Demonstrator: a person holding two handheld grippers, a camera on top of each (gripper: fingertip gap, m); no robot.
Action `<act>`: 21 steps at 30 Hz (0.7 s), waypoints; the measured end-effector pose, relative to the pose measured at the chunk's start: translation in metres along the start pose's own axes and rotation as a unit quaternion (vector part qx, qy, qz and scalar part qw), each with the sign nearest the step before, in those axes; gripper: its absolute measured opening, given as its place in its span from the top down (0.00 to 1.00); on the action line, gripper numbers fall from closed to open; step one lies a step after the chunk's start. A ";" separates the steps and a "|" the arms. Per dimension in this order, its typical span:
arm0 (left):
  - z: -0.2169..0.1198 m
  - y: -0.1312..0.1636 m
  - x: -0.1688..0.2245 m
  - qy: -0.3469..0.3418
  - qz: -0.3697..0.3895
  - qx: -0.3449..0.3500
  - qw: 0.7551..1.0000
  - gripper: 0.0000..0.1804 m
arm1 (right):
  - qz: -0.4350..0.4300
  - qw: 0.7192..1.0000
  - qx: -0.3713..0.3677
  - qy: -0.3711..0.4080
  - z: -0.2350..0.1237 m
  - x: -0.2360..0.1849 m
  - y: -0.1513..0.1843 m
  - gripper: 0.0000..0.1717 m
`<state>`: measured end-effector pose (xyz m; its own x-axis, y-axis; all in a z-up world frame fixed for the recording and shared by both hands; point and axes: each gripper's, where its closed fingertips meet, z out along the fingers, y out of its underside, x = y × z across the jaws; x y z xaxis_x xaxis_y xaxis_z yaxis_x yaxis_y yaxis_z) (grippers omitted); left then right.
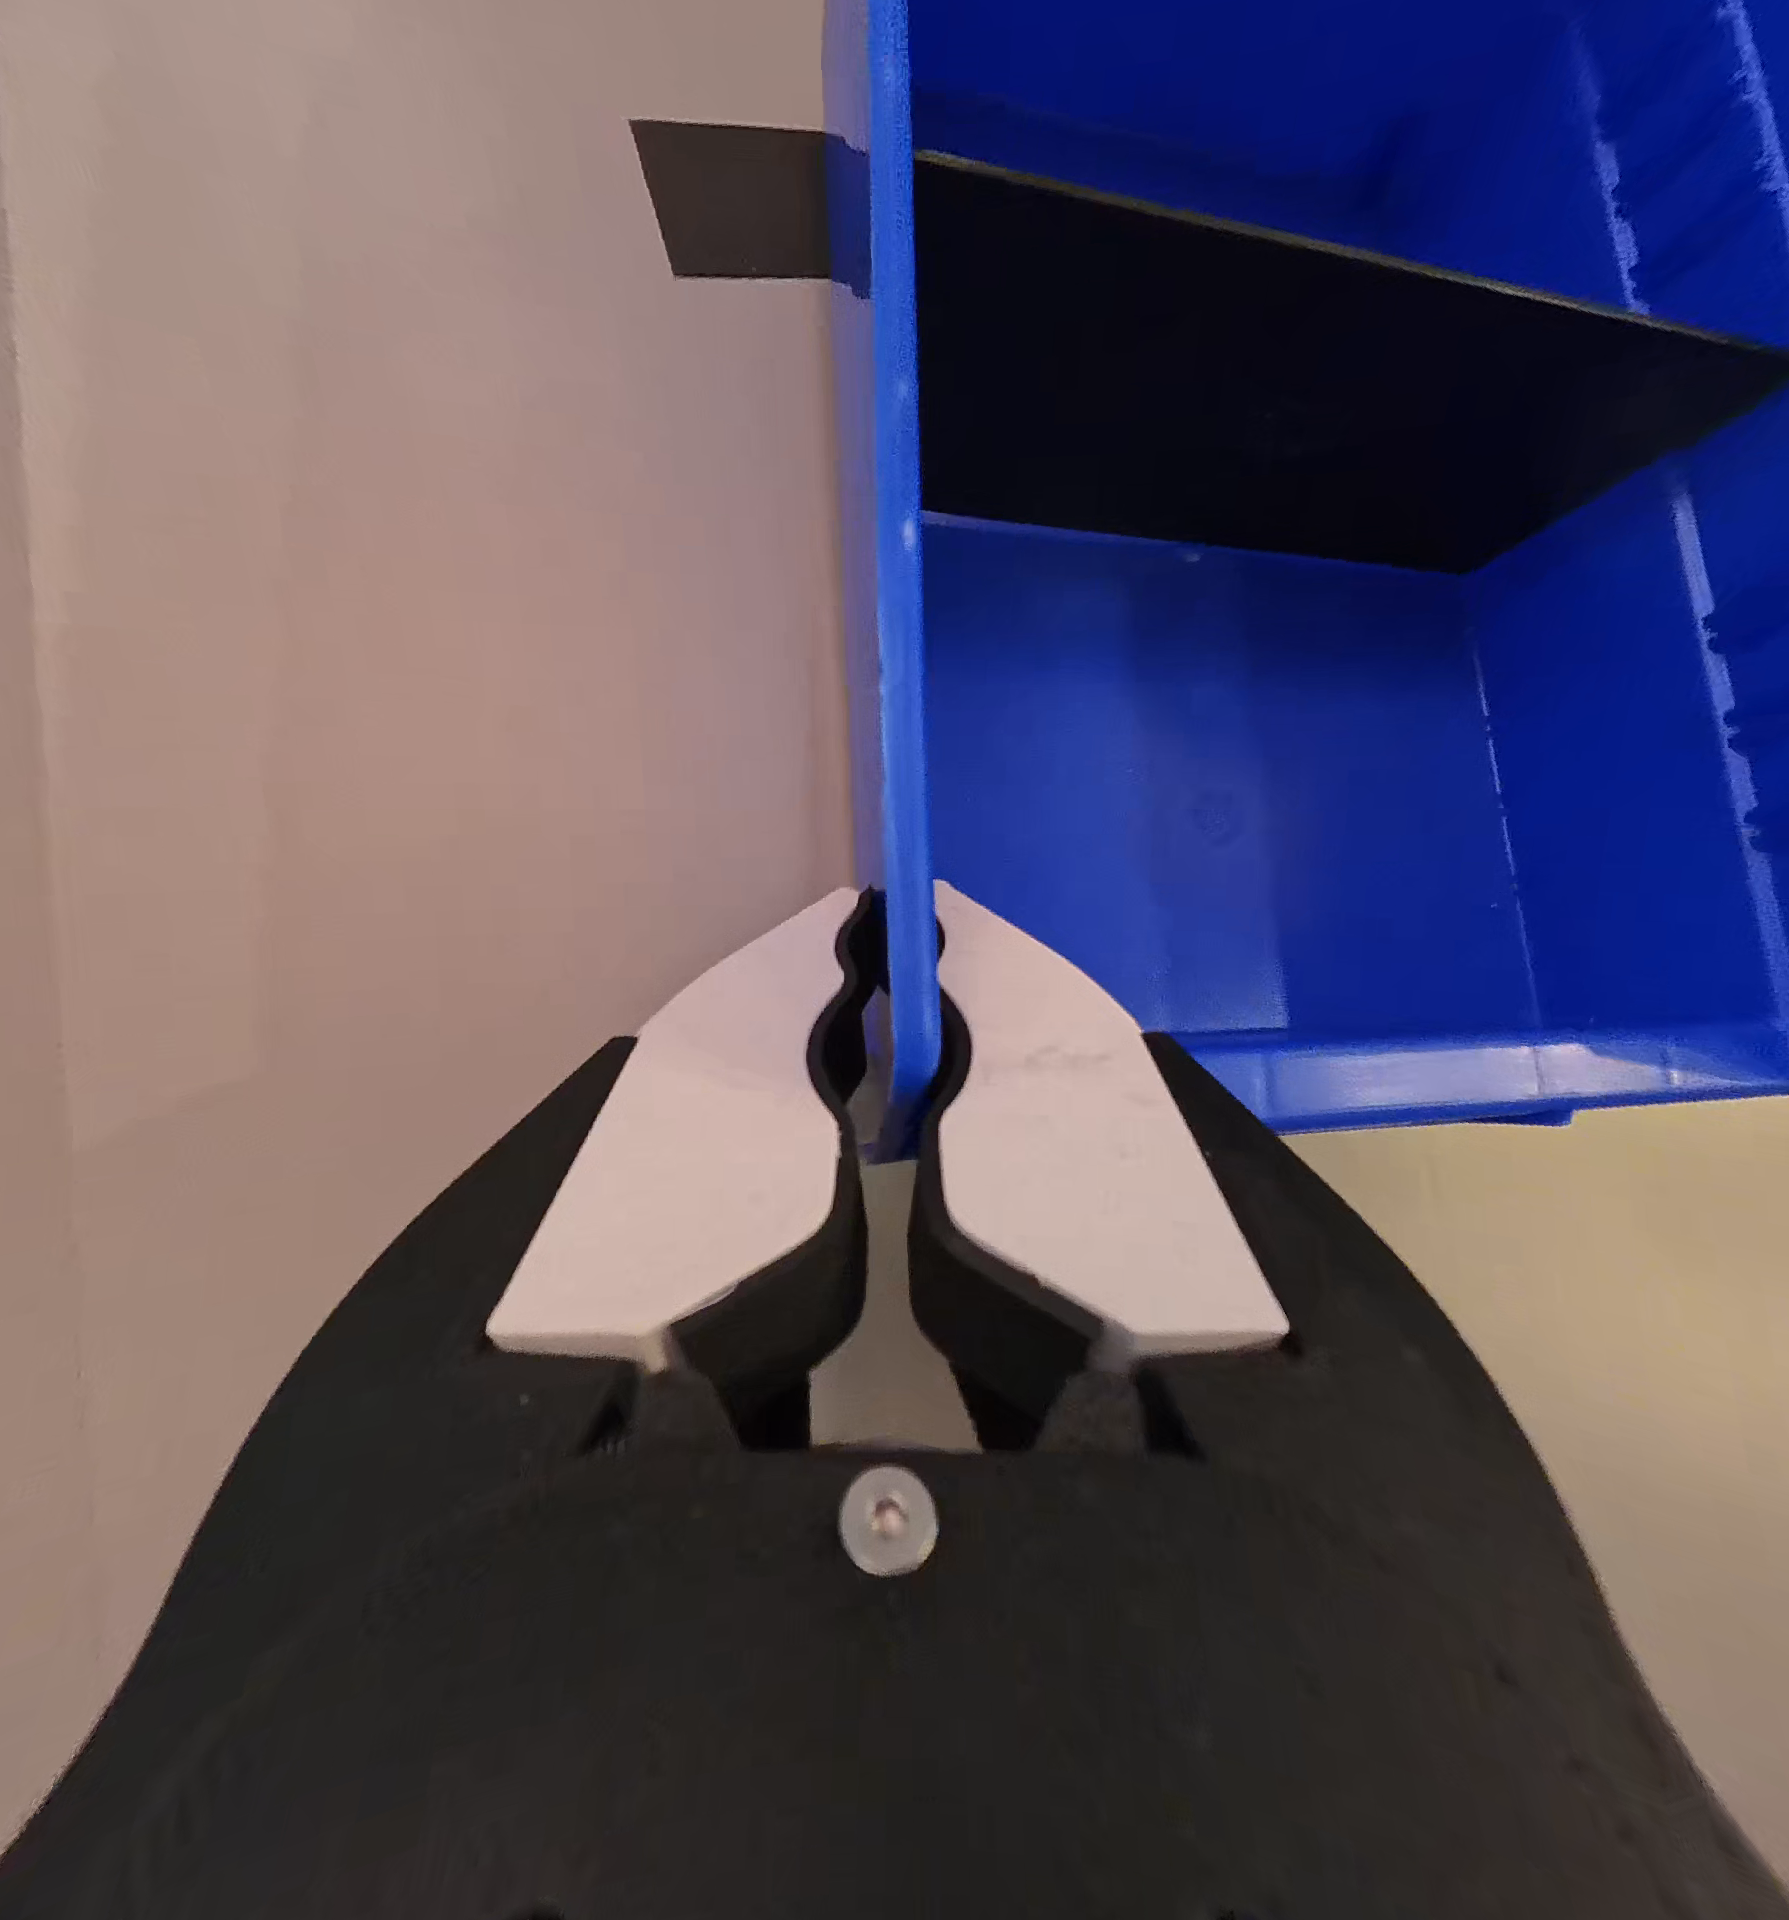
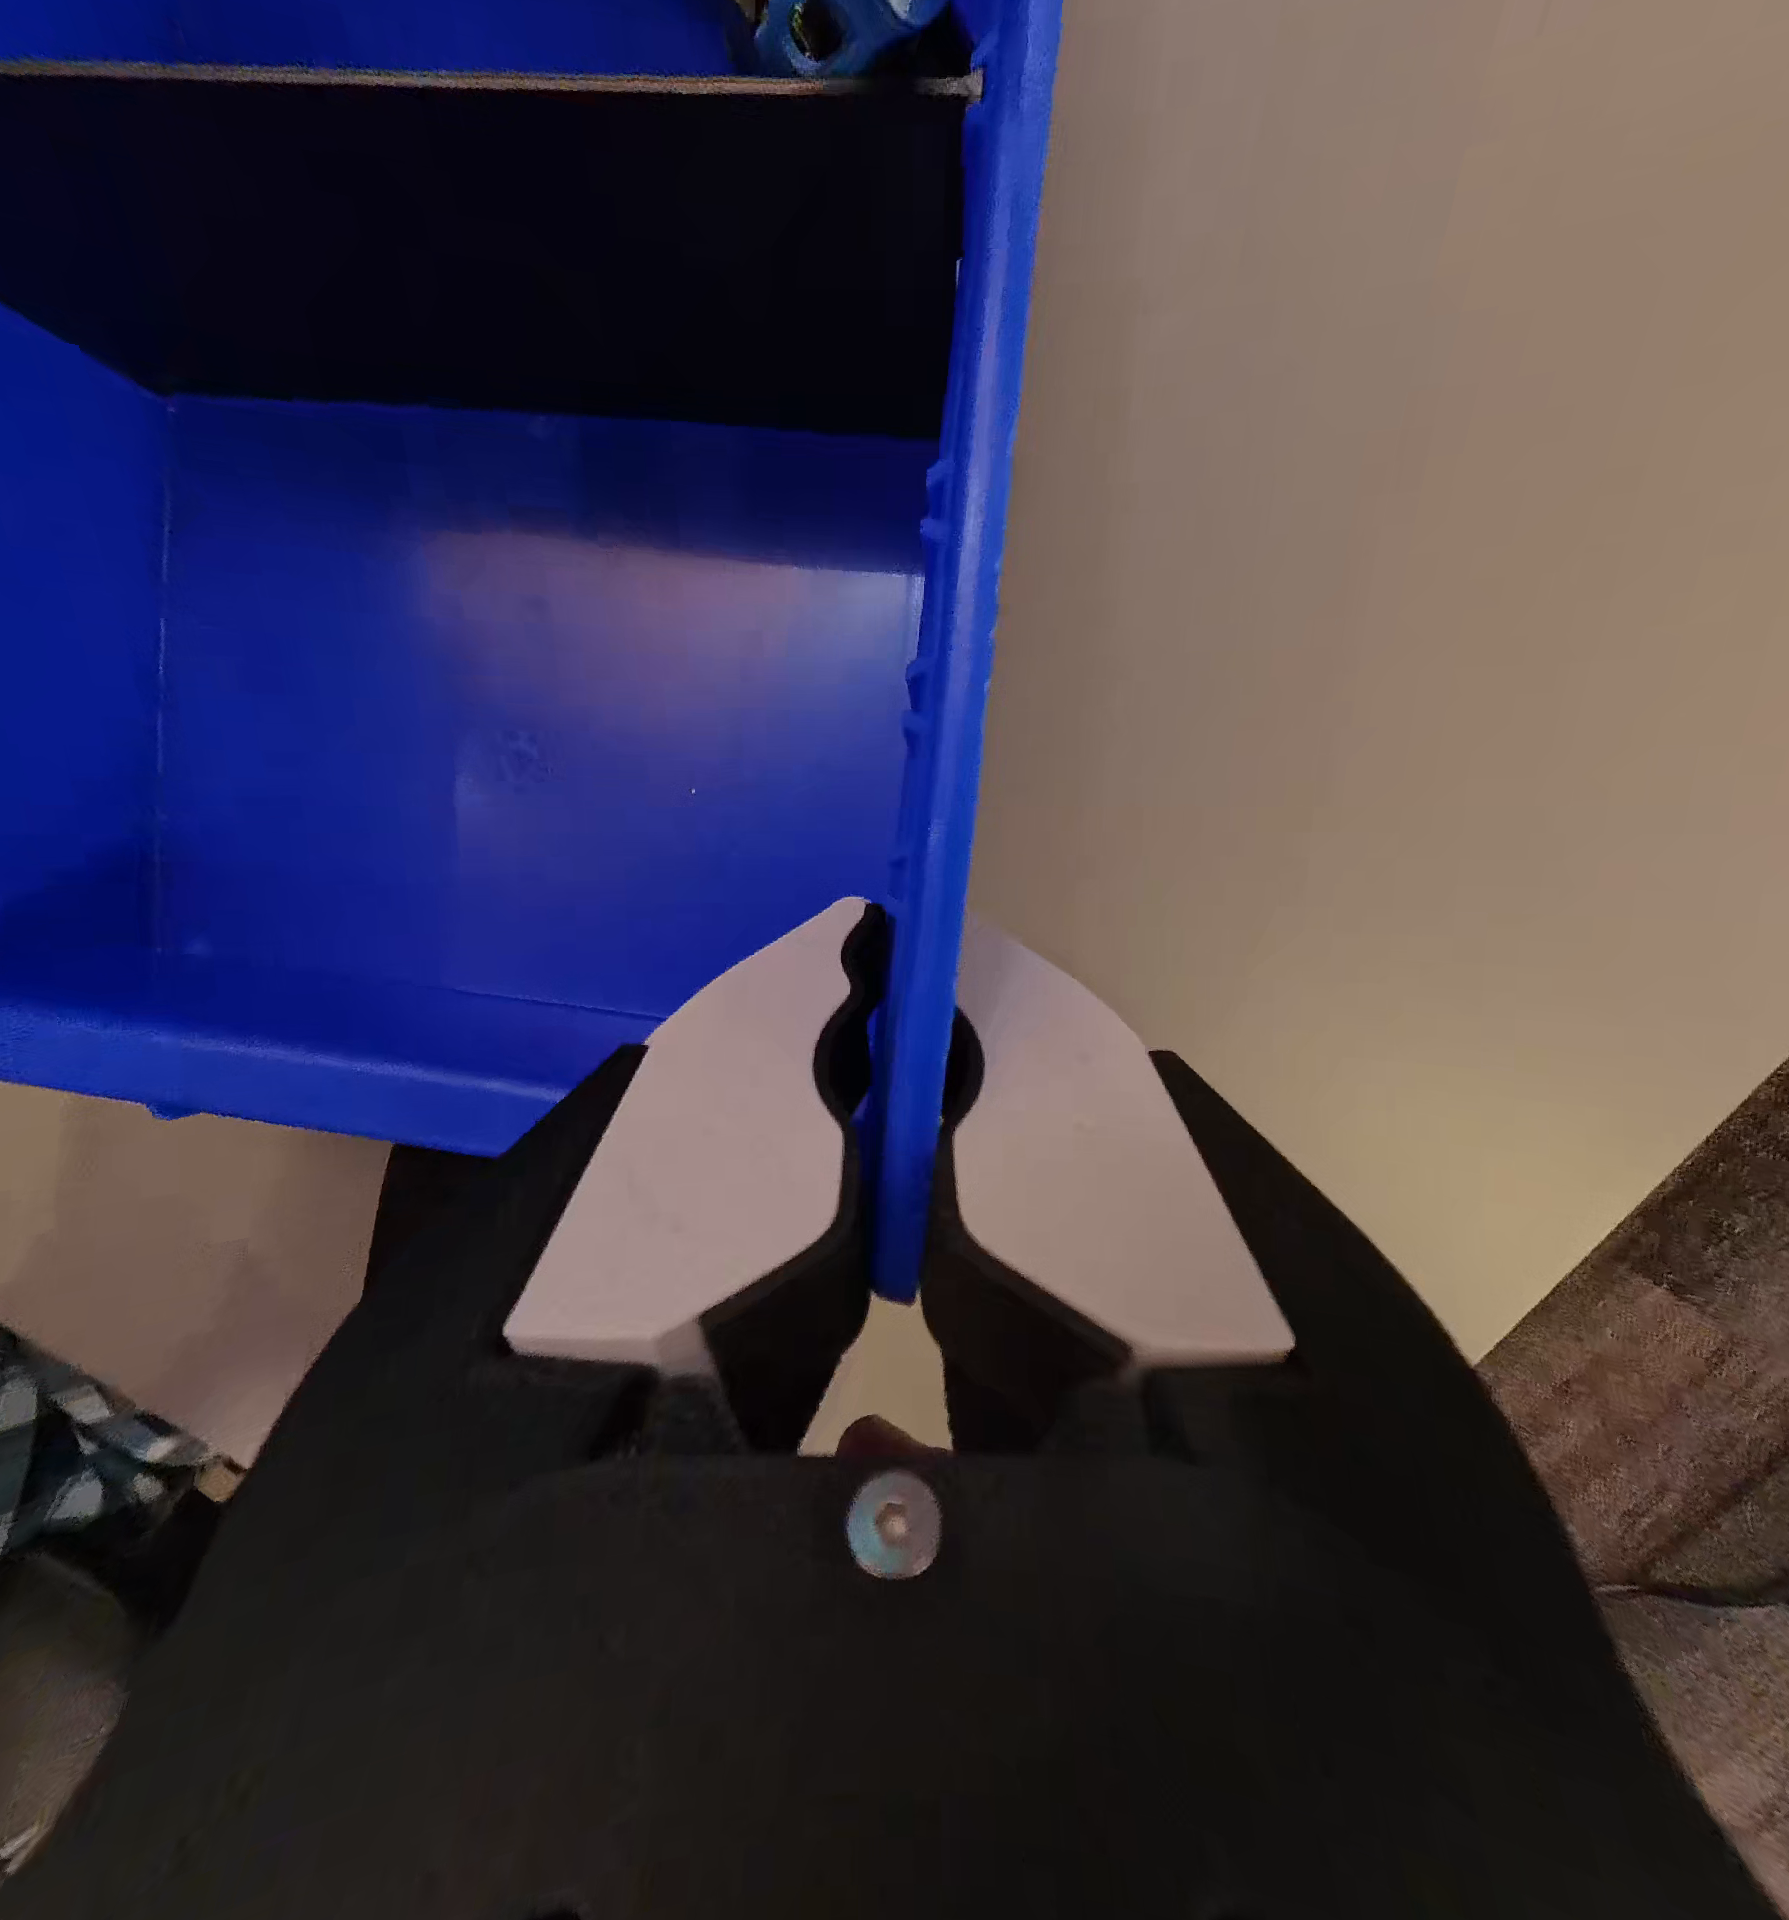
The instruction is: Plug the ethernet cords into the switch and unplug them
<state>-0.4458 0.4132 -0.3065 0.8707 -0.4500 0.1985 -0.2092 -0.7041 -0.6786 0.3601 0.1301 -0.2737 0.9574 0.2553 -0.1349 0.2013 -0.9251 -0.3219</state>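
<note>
A blue plastic bin fills both views, and its near compartment holds nothing. My left gripper (image 1: 905, 904) is shut on the bin's left wall (image 1: 895, 623), with both pads pressed on the rim. My right gripper (image 2: 916, 920) is shut on the bin's right wall (image 2: 963, 623) in the same way. A black divider (image 1: 1285, 395) crosses the bin, and it also shows in the right wrist view (image 2: 454, 239). A small blue item (image 2: 828, 31) peeks out behind the divider at the top edge; I cannot tell what it is. No switch is in view.
A strip of black tape (image 1: 734, 197) runs from the bin's left wall onto the pale surface (image 1: 350, 623). A person's plaid sleeve (image 2: 28, 1434) is at the lower left. A grey wood-grain surface (image 2: 1700, 1403) is at the lower right. About 85 cm separates my left fingertips from my right.
</note>
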 end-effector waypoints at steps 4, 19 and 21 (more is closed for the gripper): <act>-0.027 -0.001 0.004 -0.024 0.018 0.035 0.999 0.98 | -0.035 0.999 -0.013 -0.011 -0.007 -0.025 0.019 0.97; -0.142 0.017 0.021 -0.039 0.009 0.156 0.987 0.97 | -0.157 0.985 -0.035 -0.069 0.008 -0.148 0.039 0.97; -0.159 0.017 0.019 -0.040 0.000 0.177 0.983 0.97 | -0.161 0.983 -0.032 -0.078 0.021 -0.169 0.031 0.97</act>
<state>-0.5041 0.3048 -0.2018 0.9060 -0.3956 0.1508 -0.0540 -0.4613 -0.8856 0.2006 0.0642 -0.2807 0.7996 0.5734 -0.1786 0.5066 -0.8037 -0.3122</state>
